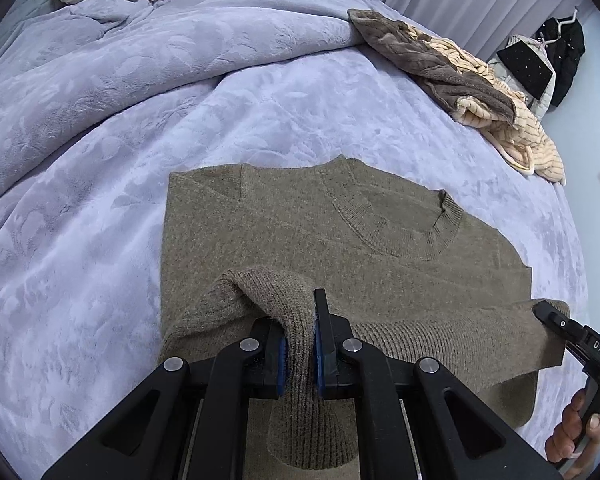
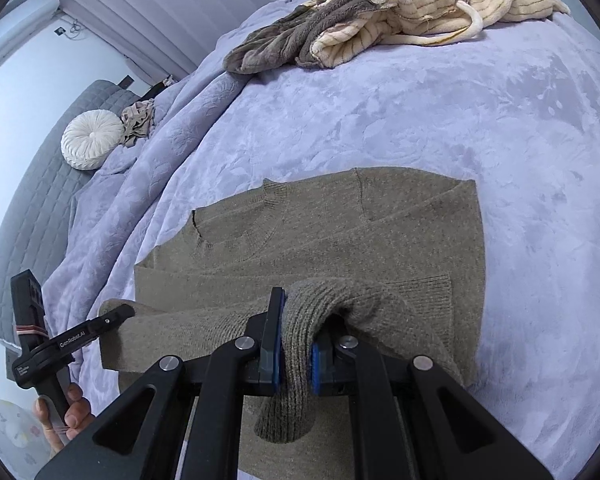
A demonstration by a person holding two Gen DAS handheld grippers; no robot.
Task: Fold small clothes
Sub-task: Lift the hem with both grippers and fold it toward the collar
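Soft cloth and hard plastic

The sweater (image 1: 300, 224) in the claw (image 1: 300, 344) is fuzzy knit wool. Under it, the blanket (image 1: 100, 200) is smooth plush. The claw is matt black plastic with shiny metal pins.

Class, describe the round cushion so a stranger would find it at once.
Start at the lilac bed cover and follow it to the grey headboard. The cushion lies there beside a crumpled beige cloth; it alone is white, round and pleated around a centre button.

One olive-brown knitted sweater (image 1: 380, 220), one round white pleated cushion (image 2: 90, 145), two black handheld grippers, one cream-and-brown fleece heap (image 2: 400, 12).
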